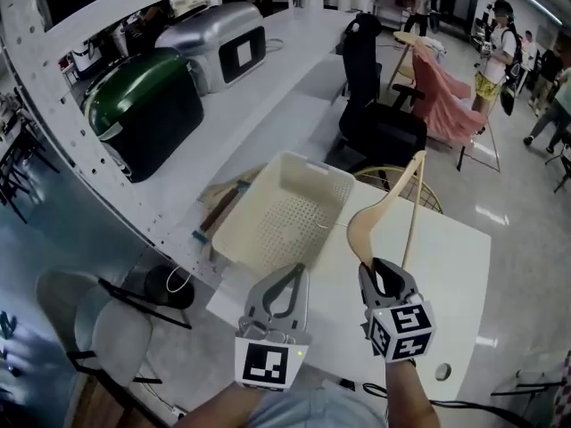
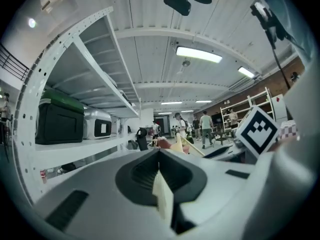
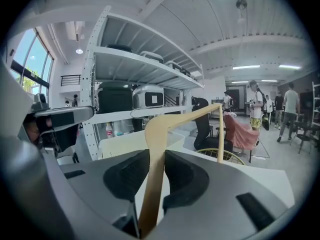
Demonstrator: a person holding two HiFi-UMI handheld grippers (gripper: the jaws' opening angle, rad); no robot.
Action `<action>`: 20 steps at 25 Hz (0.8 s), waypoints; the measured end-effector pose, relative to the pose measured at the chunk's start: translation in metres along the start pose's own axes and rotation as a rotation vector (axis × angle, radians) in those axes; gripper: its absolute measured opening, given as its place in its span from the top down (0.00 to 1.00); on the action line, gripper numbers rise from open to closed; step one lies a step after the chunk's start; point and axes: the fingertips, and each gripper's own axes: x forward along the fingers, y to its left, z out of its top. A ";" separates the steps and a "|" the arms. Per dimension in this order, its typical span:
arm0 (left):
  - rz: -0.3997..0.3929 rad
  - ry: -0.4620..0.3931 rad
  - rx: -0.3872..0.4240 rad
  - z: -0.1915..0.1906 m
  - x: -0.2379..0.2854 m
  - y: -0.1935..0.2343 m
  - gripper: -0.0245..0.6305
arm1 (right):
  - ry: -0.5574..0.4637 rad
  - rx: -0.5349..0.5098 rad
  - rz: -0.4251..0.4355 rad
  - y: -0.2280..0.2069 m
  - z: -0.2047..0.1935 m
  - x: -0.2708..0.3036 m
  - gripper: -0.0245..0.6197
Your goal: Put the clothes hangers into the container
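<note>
White worktop (image 1: 446, 266) lay directly below the person, with both tools low over its near edge. Nearest on the left, the left hand-held gripper (image 1: 297, 271) (image 2: 159, 151) was clenched, its jaws meeting at the tips. A pale sliver showed in the slit behind the tips, and what it was could not be made out.

Just beside it on the right, the right hand-held gripper (image 1: 373, 267) (image 3: 155, 154) was grasping a wooden clothes hanger (image 1: 385, 200) (image 3: 150, 194) by one end of its curved shoulder. The jaws were pressed on either side of the wood. The hanger rose tilted up and away from the person, clear of the worktop, with its straight bar running back down on the right. It hung just to the right of the container (image 1: 285, 221) and apart from it.

That container, a cream basket with a perforated bottom, sat on the worktop's left part ahead of the left hand-held gripper. Some brownish pieces (image 1: 223, 208) lay by its left side, too unclear to name.

Beyond, a white shelf (image 1: 268, 96) carried a green-lidded black case (image 1: 147, 105) and a silver case (image 1: 223, 43). Behind the worktop stood a round wire frame (image 1: 419, 193) and a black office chair (image 1: 375, 114). Farther off were a pink cloth (image 1: 442, 96) draped on a stand and a person (image 1: 495, 52) on the floor.
</note>
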 end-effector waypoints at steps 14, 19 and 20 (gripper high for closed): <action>-0.215 0.001 -0.019 -0.015 0.016 0.092 0.94 | -0.005 0.042 -0.181 0.062 0.026 0.055 0.80; -0.250 0.003 -0.032 -0.019 0.017 0.092 0.94 | -0.006 0.044 -0.216 0.064 0.027 0.050 0.80; -0.255 0.005 -0.029 -0.020 0.018 0.092 0.94 | -0.007 0.048 -0.223 0.063 0.026 0.048 0.80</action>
